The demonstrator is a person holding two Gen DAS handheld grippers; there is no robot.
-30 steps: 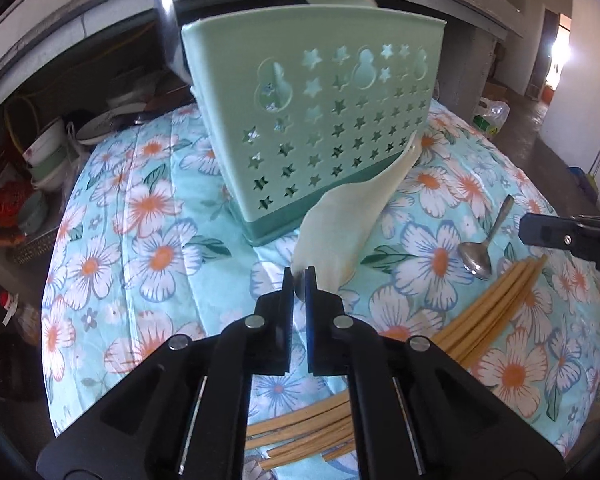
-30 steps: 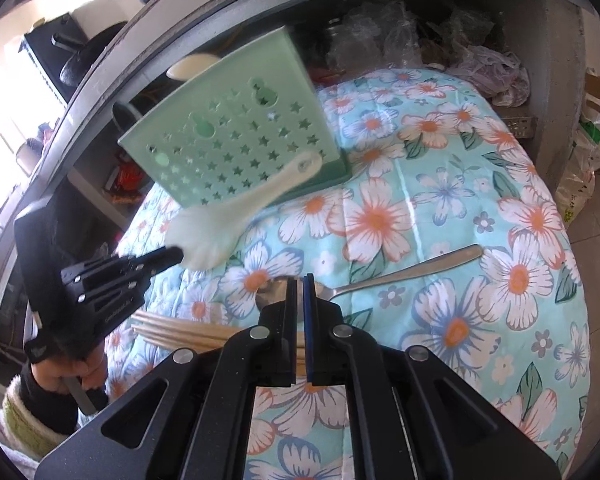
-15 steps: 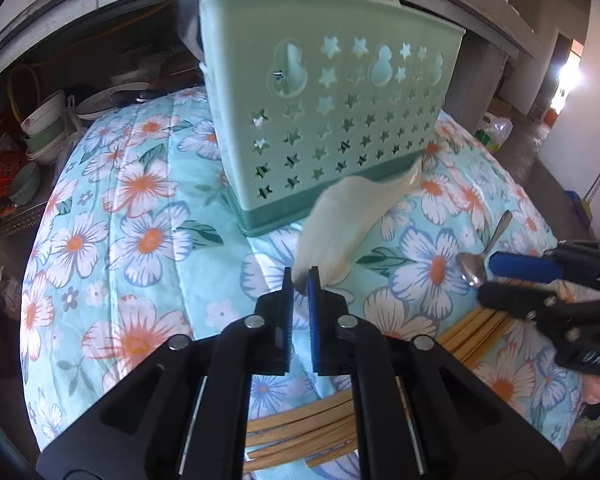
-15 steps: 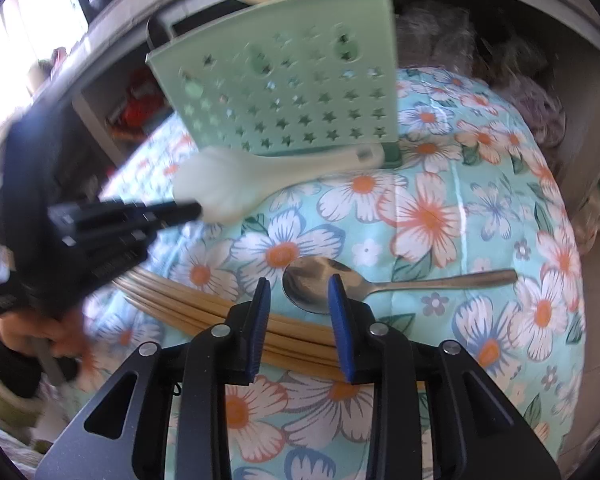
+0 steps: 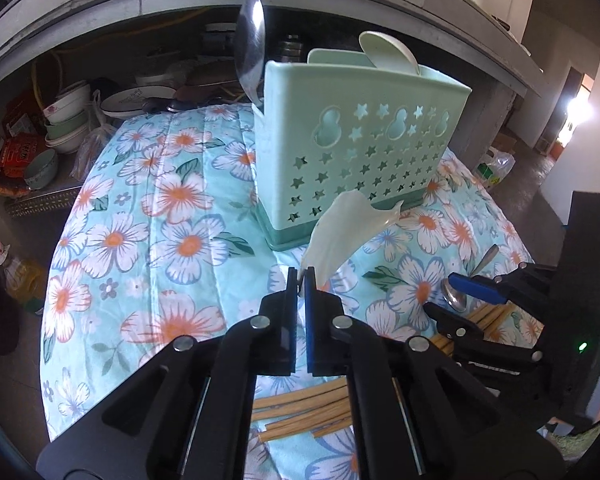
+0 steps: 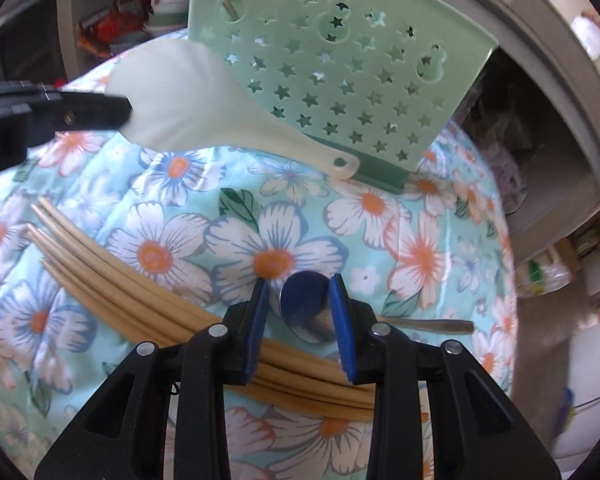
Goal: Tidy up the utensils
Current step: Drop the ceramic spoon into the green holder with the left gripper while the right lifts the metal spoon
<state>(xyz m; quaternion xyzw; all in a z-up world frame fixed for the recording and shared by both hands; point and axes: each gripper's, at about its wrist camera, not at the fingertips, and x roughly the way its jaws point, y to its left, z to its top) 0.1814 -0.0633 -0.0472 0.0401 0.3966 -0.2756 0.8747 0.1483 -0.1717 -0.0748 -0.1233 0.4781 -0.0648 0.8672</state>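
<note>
Metal spoon [image 6: 306,316] flat on floral cloth [image 6: 416,240], bowl between right gripper [image 6: 300,312] jaws, handle running right, touching chopsticks [image 6: 112,280]. Jaws just narrowed, straddle bowl; pads not visibly pressing yet. Judgement: stiff, light, slick; curved bowl could squirt out, so neck or handle grips better. Rice paddle [image 5: 344,228] pinched at blade edge by left gripper [image 5: 301,280], jaws closed on it, handle end near green caddy [image 5: 360,152] base. Plastic, light, stiff; edge grip may pivot.

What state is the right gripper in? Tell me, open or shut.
Open: the right gripper straddles the metal spoon bowl, jaws just closing, pads not yet pressing it.
</note>
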